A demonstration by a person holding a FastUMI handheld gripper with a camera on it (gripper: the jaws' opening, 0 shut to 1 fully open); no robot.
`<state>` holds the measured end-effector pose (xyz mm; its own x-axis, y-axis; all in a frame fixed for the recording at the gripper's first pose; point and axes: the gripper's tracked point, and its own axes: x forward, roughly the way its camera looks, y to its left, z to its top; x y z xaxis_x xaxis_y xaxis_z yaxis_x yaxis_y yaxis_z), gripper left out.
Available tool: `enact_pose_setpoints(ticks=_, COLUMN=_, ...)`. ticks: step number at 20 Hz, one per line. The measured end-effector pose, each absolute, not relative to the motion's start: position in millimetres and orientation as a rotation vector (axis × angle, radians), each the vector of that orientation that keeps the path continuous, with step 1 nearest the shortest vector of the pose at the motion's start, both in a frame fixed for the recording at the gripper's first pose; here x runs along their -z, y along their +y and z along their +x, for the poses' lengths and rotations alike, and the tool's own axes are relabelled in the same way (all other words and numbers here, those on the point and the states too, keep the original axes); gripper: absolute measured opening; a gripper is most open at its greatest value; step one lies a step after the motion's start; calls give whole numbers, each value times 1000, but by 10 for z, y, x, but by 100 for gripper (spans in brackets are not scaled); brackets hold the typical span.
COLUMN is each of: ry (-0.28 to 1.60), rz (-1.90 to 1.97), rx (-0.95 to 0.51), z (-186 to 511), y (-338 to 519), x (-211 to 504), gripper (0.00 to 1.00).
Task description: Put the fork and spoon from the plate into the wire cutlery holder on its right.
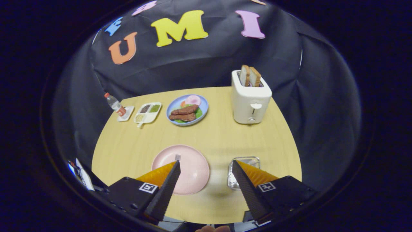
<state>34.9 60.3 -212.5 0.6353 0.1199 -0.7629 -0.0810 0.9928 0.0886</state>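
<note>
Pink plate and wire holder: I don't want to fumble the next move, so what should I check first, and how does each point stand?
1. Gripper open, nothing between its fingers: ok.
2. Pink plate just ahead, its near edge under the left finger: ok.
3. Fork and spoon lying on the plate: not ok; its visible surface looks bare apart from a small grey bit at the left fingertip.
4. Wire cutlery holder to the right of the plate, partly behind the right finger: ok.
5. What the holder contains: cannot tell.
6. Toaster and blue plate of food well beyond the fingers: ok.
</note>
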Motion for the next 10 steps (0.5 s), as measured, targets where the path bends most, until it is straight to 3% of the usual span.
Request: enact_pose_setpoints(ticks=10, ry=901, rz=60, rx=-82, z=-55, y=1550, x=3334, gripper=97)
